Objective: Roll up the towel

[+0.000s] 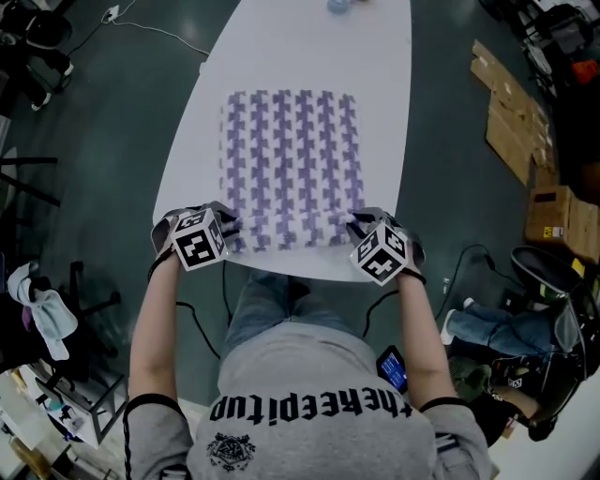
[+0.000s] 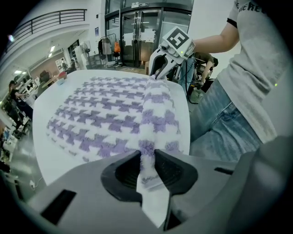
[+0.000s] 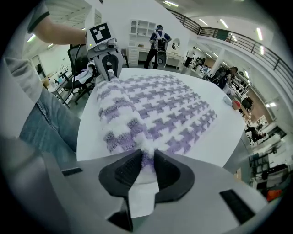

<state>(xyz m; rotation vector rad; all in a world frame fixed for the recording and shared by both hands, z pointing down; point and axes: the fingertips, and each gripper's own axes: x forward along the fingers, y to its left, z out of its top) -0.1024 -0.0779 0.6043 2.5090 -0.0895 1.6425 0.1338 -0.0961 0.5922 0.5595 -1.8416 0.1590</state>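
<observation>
A purple-and-white houndstooth towel [image 1: 291, 169] lies flat on the white oval table [image 1: 309, 47], its near edge folded over into a thick roll [image 2: 158, 105] along the table's near side. My left gripper [image 1: 228, 225] is shut on the roll's left end, and in the left gripper view the cloth is pinched between the pads of that gripper [image 2: 146, 157]. My right gripper [image 1: 356, 225] is shut on the roll's right end, where towel pile bulges out between its pads [image 3: 147, 157]. Each gripper view shows the other gripper at the far end of the roll [image 2: 159, 75] [image 3: 110, 68].
The table's near edge [image 1: 300, 274] runs just under the roll, with the person's legs [image 1: 272, 300] against it. A small blue object [image 1: 339, 6] sits at the table's far end. Cardboard boxes [image 1: 511, 112] lie on the floor to the right.
</observation>
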